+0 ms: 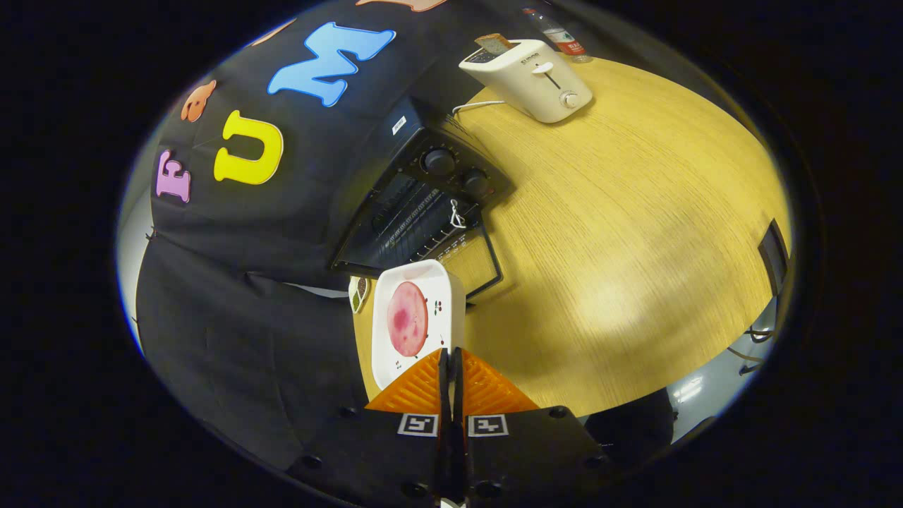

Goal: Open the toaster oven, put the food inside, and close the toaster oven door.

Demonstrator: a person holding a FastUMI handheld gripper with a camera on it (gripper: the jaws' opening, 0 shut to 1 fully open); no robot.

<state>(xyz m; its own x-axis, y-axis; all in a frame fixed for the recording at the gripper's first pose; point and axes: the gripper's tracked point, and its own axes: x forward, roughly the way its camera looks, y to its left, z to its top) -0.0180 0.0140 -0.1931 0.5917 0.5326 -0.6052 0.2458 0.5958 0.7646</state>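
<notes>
Gripper view: the gripper (449, 360) has its fingers pressed nearly together, pinching the near rim of a white plate (437, 296), which looks lifted off the table (621, 233). A round pink slice of food (408, 318) lies flat on the plate, just ahead of the fingertips. Beyond the plate sits the black toaster oven (430, 197), door already dropped open, wire rack visible inside. A white pop-up toaster (529, 77) with a bread slice stands well apart, farther back on the table, with a bottle (561, 35) behind it.

Handling, as a judgement: the plate is stiff, light and probably smooth, held by one edge only, so it can tip or swivel in the pinch. The slice is loose and could slide if the plate tilts. Rim grip is the right place; keep it level going onto the rack.
</notes>
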